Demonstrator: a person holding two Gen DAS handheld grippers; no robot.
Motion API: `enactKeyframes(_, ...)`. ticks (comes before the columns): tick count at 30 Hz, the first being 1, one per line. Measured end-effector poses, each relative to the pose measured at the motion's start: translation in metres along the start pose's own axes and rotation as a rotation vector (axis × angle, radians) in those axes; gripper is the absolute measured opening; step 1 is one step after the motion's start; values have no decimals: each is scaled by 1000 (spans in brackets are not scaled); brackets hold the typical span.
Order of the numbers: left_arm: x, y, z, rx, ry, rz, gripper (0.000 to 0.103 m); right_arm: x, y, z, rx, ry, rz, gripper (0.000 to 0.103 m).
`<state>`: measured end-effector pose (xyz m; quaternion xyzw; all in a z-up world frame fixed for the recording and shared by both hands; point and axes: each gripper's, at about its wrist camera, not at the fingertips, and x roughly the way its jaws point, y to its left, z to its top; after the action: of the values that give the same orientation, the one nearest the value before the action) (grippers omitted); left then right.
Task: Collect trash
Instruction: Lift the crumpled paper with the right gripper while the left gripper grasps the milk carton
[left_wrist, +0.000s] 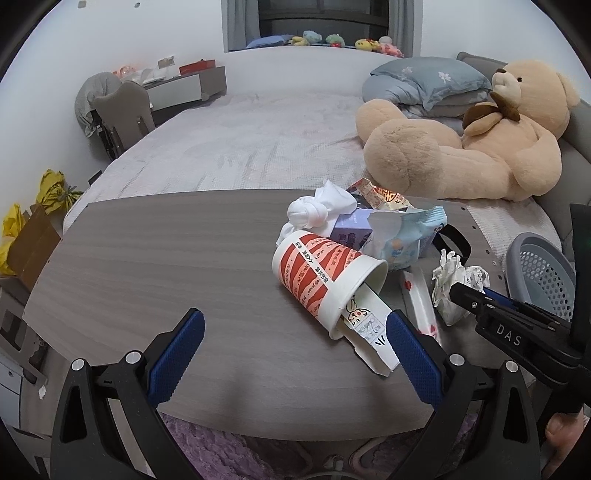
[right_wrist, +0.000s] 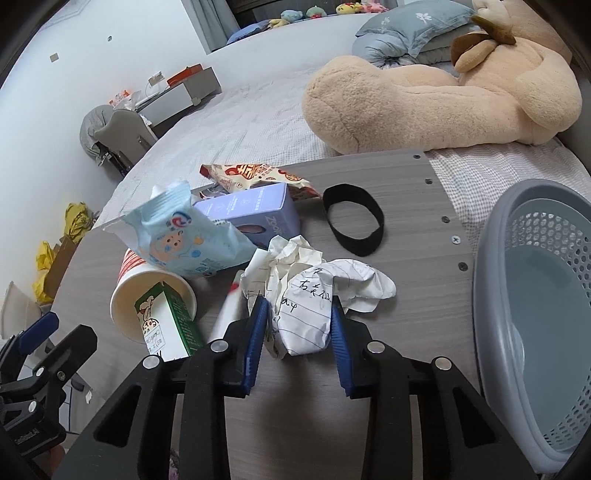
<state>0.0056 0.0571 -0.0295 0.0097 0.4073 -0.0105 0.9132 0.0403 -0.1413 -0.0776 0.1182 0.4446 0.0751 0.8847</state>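
Observation:
A crumpled, handwritten lined paper (right_wrist: 306, 317) lies on the grey wooden table (right_wrist: 406, 295). My right gripper (right_wrist: 298, 302) is shut on it, a blue pad pressing each side. In the left wrist view that same paper (left_wrist: 450, 280) sits at the tip of the right gripper (left_wrist: 465, 291). My left gripper (left_wrist: 295, 317) hangs open over the table's near edge, holding nothing. A red-and-white paper cup (left_wrist: 321, 273) lies on its side by its right finger, with a carton (right_wrist: 166, 321) stuck inside. Behind are a blue wipes pack (right_wrist: 177, 236), a purple box (right_wrist: 255, 214), a red snack wrapper (right_wrist: 255, 173) and white tissue (left_wrist: 317, 210).
A grey perforated basket (right_wrist: 535, 314) stands off the table's right end with nothing in it. A black band (right_wrist: 352, 225) and a white sachet (left_wrist: 419, 299) lie on the table. A bed with a big teddy bear (left_wrist: 480, 140) lies beyond. Yellow bags (left_wrist: 55, 192) sit at the left.

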Motion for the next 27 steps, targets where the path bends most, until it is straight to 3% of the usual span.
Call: enactKeyframes(27, -8, -44, -17, 6, 41, -31, 97, -67, -50, -41, 68, -84, -70, 33)
